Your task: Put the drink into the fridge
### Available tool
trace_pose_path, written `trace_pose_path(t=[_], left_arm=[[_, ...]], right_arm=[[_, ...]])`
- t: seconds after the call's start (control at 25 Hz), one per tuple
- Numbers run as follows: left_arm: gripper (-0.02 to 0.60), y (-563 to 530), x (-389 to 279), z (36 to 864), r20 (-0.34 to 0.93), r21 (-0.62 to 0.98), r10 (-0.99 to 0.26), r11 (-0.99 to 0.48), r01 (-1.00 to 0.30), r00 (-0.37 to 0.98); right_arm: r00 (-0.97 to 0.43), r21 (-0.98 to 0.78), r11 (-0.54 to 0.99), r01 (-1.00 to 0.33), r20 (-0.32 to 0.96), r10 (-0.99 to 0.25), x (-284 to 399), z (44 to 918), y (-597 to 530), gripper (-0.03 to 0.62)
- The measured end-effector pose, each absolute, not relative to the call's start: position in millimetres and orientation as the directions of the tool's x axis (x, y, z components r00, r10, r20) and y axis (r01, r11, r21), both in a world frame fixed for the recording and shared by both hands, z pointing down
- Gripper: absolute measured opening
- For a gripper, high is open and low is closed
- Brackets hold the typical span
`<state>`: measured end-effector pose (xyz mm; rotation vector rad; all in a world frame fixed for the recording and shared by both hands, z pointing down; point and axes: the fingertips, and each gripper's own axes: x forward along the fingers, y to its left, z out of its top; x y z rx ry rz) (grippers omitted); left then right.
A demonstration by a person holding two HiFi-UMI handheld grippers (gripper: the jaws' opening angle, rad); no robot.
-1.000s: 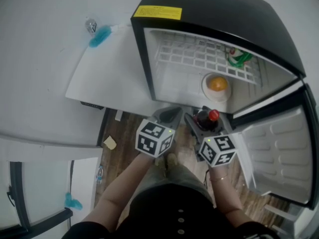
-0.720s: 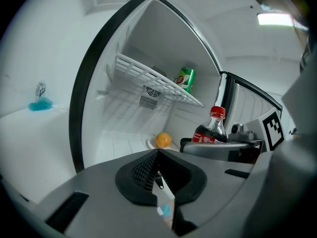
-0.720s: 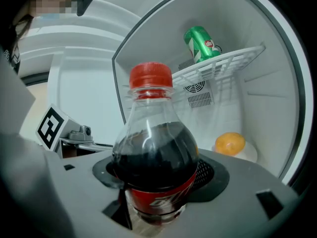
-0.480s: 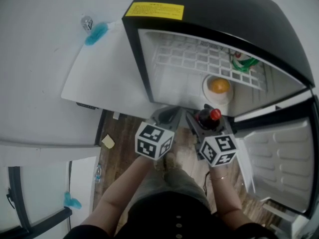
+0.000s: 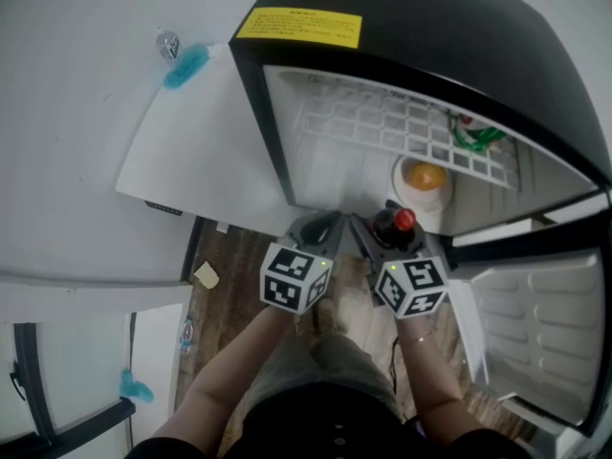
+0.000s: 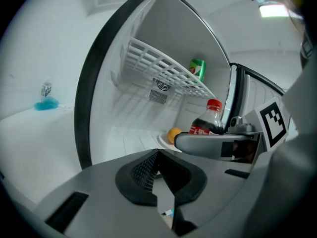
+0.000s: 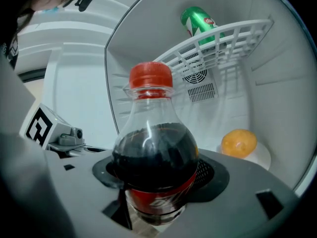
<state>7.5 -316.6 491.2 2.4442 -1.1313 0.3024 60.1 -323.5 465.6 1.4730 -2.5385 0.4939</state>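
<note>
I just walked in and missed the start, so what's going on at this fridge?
A person stands at an open fridge with a claw in each hand. The right claw grips a red-capped cola bottle, held upright at the opening, not yet set down inside. The left claw is shut on nothing beside it. Inside, an orange sits on a plate and a green can sits on the wire shelf.

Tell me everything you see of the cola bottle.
The cola bottle is clear plastic with a red cap, a red label and dark drink up to its shoulder. It stands upright, clamped at the label between the fingers of the right gripper, at the open fridge's mouth, not yet set down inside.
</note>
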Motion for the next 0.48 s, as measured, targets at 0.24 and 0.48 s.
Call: trace_pose_path(t=[0.24, 0.48], left_arm=[[0.006, -325.6, 6.2, 495.9, 0.358, 0.278, -0.700, -0.552, -0.786, 0.618], [0.006, -331.9, 11.2, 504.7, 0.330, 0.273, -0.708, -0.562, -0.781, 0.624]], right_arm=[[-0.491, -0.170, 0.461, -0.871, 0.296, -0.819, 61.4, 468.8, -339.8, 0.325], [-0.467, -0.162, 0.439, -0.884, 0.288, -0.836, 60.4, 471.3, -361.8, 0.325]])
